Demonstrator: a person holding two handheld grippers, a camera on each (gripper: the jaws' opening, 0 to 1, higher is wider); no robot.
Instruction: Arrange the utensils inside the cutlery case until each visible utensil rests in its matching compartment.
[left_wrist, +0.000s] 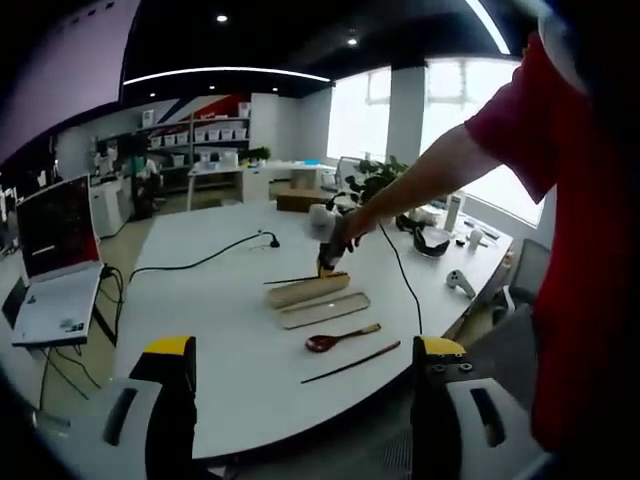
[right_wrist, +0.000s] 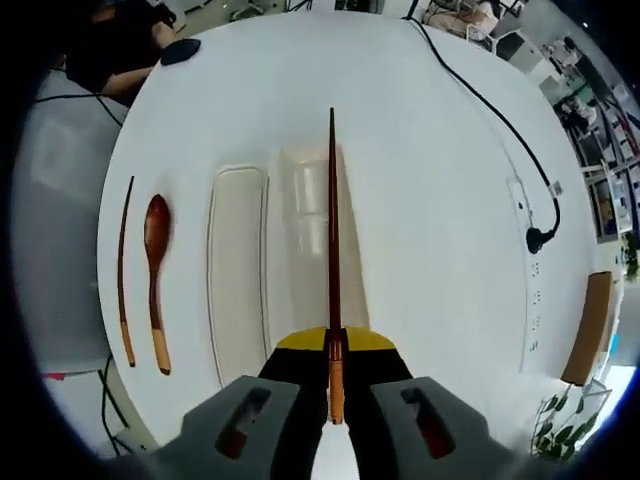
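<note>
Right gripper view: the right claw (right_wrist: 335, 385) is clamped on the light handle end of 1 chopstick (right_wrist: 332, 240), which runs straight ahead from the jaws, above the open case tray (right_wrist: 305, 235) on the white counter (right_wrist: 440, 200). Just beside the tray lies the case lid (right_wrist: 238, 270), then a wooden spoon (right_wrist: 156, 275), then a 2nd chopstick (right_wrist: 124, 270) near the counter's edge, all roughly parallel. A black cable (right_wrist: 500, 120) crosses the far side.

Left gripper view: the left claw (left_wrist: 305, 370) has its jaws spread wide with nothing between them, held back from the counter's near edge. Farther off, a person's hand (left_wrist: 345, 232) holds the right claw over the tray (left_wrist: 308, 290). A laptop (left_wrist: 55, 265) sits off to one side.
</note>
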